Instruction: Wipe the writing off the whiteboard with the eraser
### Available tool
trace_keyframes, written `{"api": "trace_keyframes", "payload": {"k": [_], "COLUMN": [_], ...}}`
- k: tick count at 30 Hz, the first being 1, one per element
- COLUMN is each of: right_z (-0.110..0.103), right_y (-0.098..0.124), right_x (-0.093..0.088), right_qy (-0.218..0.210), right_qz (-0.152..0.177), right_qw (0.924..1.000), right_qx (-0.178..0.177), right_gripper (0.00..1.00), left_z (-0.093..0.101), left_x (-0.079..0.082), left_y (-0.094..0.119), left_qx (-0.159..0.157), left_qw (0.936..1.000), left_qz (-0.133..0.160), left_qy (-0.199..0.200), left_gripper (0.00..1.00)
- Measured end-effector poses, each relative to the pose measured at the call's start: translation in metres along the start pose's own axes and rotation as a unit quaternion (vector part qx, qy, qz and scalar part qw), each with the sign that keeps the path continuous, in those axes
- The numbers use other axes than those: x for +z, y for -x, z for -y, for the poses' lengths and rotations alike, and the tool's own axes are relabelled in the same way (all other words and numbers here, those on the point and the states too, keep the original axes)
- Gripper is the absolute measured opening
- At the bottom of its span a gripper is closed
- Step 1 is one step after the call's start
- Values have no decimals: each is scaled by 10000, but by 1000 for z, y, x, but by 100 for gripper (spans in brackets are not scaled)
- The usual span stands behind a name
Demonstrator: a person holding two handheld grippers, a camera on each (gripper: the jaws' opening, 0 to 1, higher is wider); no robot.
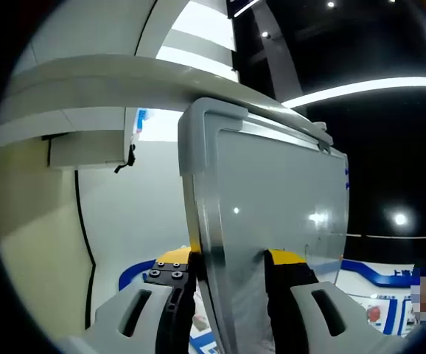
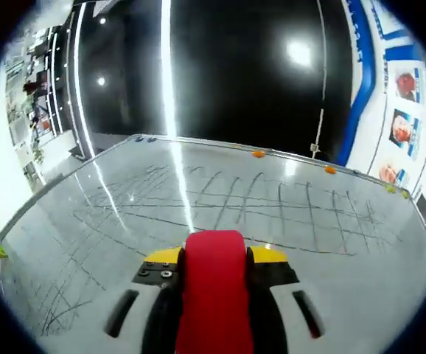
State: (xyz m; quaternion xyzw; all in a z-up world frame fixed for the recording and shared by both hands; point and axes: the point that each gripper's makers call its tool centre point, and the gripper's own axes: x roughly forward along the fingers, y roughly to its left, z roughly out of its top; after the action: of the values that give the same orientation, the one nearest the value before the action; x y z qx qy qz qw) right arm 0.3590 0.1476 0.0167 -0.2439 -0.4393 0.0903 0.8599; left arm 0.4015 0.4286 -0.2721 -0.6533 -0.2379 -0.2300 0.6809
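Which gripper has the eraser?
The right gripper, shut on the red eraser over the scribbled whiteboard; the left gripper clamps the board's edge instead.

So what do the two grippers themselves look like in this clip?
Both match: the left gripper and right gripper have pale grey slotted jaws, black inner parts and a yellow block with a black screwed plate at the base. No cables or sleeves are visible.

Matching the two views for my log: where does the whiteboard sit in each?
Left gripper view: the whiteboard stands edge-on at centre, its grey frame clamped between the left tool.
Right gripper view: the whiteboard spreads across the middle, covered in lines, beyond the red eraser in the right tool.
Shared landmark: the board's frame.
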Motion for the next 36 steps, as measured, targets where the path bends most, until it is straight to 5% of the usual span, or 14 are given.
{"api": "trace_keyframes", "payload": {"k": [5, 12, 18, 28, 33, 36], "right_z": [9, 43, 121, 226, 288, 318], "right_y": [1, -2, 10, 45, 76, 98], "right_x": [-1, 0, -14, -42, -65, -82], "right_qy": [-292, -599, -1320, -1481, -1744, -2071], "right_qz": [-81, -67, -56, -203, -302, -327], "right_qw": [9994, 9982, 9894, 9813, 9698, 9560], "right_qx": [185, -40, -600, -1210, -1679, -2052], "right_gripper": [28, 28, 28, 28, 28, 28], "left_z": [1, 1, 1, 1, 1, 1], "left_x": [-2, -2, -3, -4, -4, -4], "left_y": [0, 0, 1, 0, 0, 0], "left_qx": [2, 12, 12, -6, -3, -8], "left_qw": [10000, 9999, 9999, 9999, 9998, 9998], "left_qz": [-56, -106, -121, -132, -174, -175], "left_qy": [12, 15, 25, 43, 51, 57], "left_gripper": [40, 40, 40, 39, 39, 39]}}
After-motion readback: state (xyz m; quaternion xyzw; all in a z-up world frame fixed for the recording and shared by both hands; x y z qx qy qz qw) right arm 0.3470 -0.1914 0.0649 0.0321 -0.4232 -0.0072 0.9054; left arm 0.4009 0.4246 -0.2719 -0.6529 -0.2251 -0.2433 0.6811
